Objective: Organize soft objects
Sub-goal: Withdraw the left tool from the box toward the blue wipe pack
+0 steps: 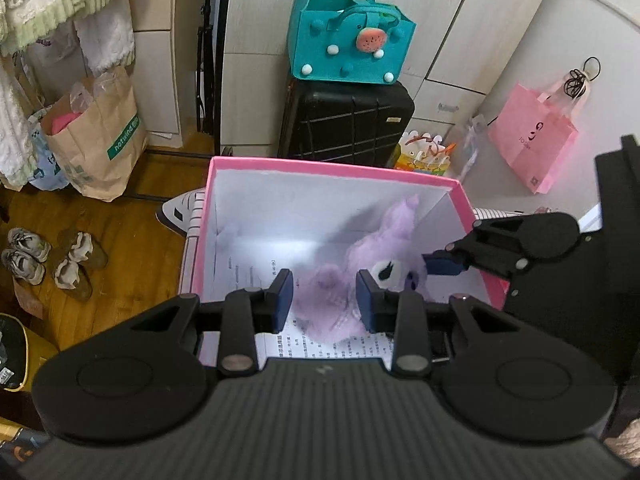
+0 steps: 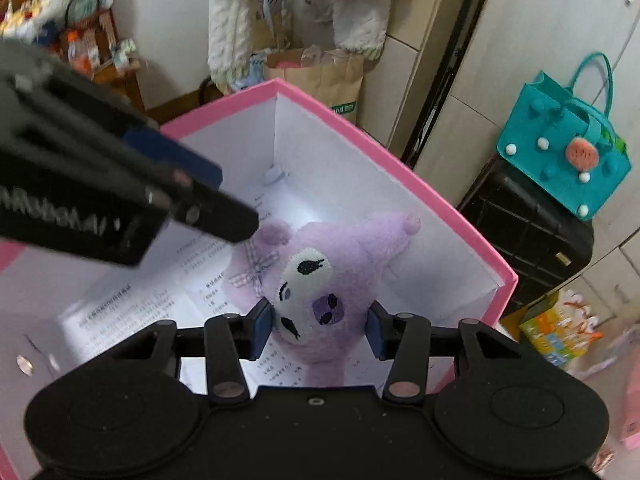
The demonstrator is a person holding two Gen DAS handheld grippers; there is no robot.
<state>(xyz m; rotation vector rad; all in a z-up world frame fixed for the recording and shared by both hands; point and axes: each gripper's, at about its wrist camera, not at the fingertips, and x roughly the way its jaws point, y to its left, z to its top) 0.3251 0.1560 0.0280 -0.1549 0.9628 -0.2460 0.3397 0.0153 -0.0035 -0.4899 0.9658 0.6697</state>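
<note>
Brown paper bag [image 1: 100, 136] at the far left reads "hotwind"; printed sheets [image 2: 120, 312] lining the pink box [image 1: 320, 169] stay illegible to us. Our purple plush [image 2: 316, 280], white-faced with a checked bow, lies inside toward the right wall. Our left gripper [image 1: 325, 295] is closed on nothing; our right gripper [image 2: 320, 330] is parted around the plush's head.

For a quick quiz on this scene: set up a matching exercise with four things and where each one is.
1. purple plush toy
2. teal felt bag
3. brown paper bag
4. pink shopping bag

A. on the black suitcase
B. hanging on the white wall
C. inside the pink box
D. on the wooden floor under the hanging clothes

Pairs: 1-C, 2-A, 3-D, 4-B
</note>
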